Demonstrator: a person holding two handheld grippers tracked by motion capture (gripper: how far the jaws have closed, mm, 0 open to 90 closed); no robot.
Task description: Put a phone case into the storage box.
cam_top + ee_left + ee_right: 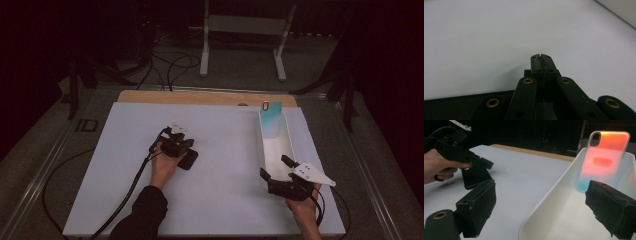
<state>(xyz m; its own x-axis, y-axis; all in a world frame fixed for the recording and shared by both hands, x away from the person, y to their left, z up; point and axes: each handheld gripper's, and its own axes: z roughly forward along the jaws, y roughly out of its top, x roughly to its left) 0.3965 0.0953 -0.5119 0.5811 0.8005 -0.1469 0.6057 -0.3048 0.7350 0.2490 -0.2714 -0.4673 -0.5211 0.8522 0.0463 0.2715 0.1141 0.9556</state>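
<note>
Black hand-held gripper (181, 145), brass-ringed screw holes; black cable (131, 187); dark sleeve (142, 215); grey three-cornered plate (312, 174).

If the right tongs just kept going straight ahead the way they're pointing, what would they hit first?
Probably the phone case leaning upright at the far end of the white tray. The right tongs stand open astride the tray's near wall; depth is hard to judge.

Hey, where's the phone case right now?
The phone case stands leaning against the far end wall of the white bin, on the right side of the table in the high view.
</note>
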